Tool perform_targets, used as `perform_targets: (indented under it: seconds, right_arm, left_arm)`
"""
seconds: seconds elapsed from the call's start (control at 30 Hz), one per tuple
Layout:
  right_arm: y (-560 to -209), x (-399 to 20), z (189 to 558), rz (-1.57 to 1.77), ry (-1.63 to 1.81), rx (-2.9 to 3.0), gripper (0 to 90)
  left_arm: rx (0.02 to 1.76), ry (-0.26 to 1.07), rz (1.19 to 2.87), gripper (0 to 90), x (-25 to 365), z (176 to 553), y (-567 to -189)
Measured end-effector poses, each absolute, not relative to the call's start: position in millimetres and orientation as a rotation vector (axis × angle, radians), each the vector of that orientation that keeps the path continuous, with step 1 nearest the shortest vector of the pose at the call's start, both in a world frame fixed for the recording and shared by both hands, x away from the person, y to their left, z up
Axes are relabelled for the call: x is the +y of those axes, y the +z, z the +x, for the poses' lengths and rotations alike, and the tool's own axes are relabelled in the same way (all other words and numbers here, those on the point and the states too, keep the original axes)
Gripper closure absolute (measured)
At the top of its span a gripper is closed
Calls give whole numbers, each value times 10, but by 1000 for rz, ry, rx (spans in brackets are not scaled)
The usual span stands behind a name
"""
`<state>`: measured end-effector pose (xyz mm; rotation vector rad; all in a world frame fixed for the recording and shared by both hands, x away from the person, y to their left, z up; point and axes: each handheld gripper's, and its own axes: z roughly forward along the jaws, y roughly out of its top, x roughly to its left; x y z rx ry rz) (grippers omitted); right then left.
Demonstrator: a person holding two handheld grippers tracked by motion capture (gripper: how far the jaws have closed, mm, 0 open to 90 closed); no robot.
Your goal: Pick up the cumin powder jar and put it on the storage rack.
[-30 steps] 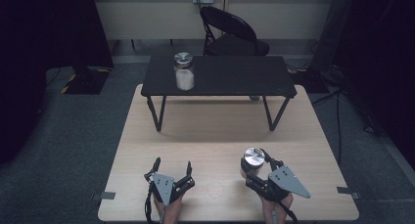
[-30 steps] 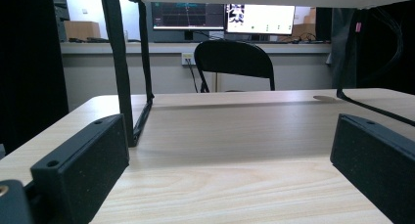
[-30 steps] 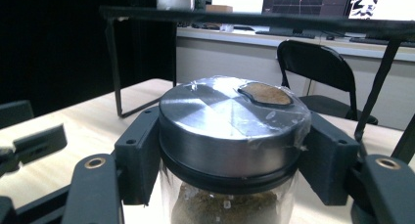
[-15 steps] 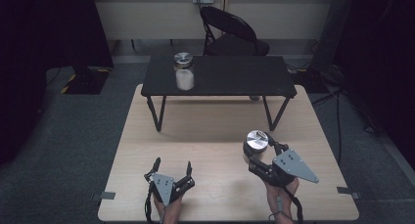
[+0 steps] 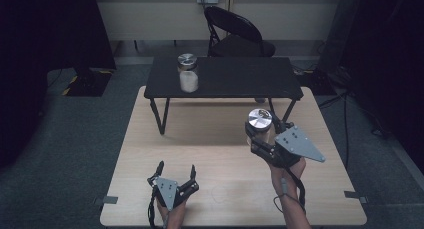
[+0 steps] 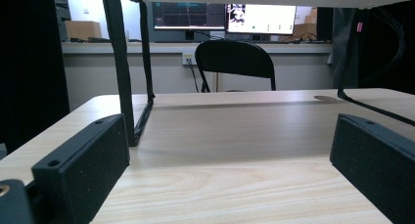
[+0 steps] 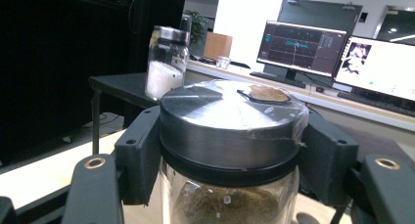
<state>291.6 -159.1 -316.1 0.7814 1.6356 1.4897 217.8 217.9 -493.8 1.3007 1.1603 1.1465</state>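
Observation:
A glass jar with a silver lid [image 5: 259, 123] and brown contents hangs above the wooden table [image 5: 210, 149], gripped at the lid by my right gripper [image 5: 260, 134]. Up close, in the right gripper view, the jar [image 7: 230, 136] sits between both black pads [image 7: 139, 155]. A second jar [image 5: 188, 73], holding white powder under a metal lid, stands on the black raised table [image 5: 225, 81] at its left part; it is also the jar with white powder [image 7: 166, 62] in the right gripper view. My left gripper [image 5: 175, 173] rests low near the front edge, open, with nothing between its fingers [image 6: 88, 160].
The black raised table stands on thin legs [image 6: 125, 72] over the far half of the wooden table. A black folding chair [image 5: 237, 34] is behind it. Monitors [image 7: 303, 48] sit on a counter beyond. Grey carpet surrounds the table.
My right gripper has lifted the brown-filled jar off the wooden table and carried it up and toward the black table. The left gripper has stayed where it was.

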Motion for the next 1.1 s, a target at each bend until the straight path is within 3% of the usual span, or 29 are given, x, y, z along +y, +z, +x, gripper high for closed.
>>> perform_targets:
  seconds: [0.47,1.1]
  right_arm:
    - [-2757,-1430,3367,785,1537,1627,328]
    - [-2627,-1104,4220,917,1540,1628,328]
  left_arm:
    - [1160,1147,1300,6,2179,2178,-4938]
    - [1159,1145,1300,2,2182,2177,-4939]
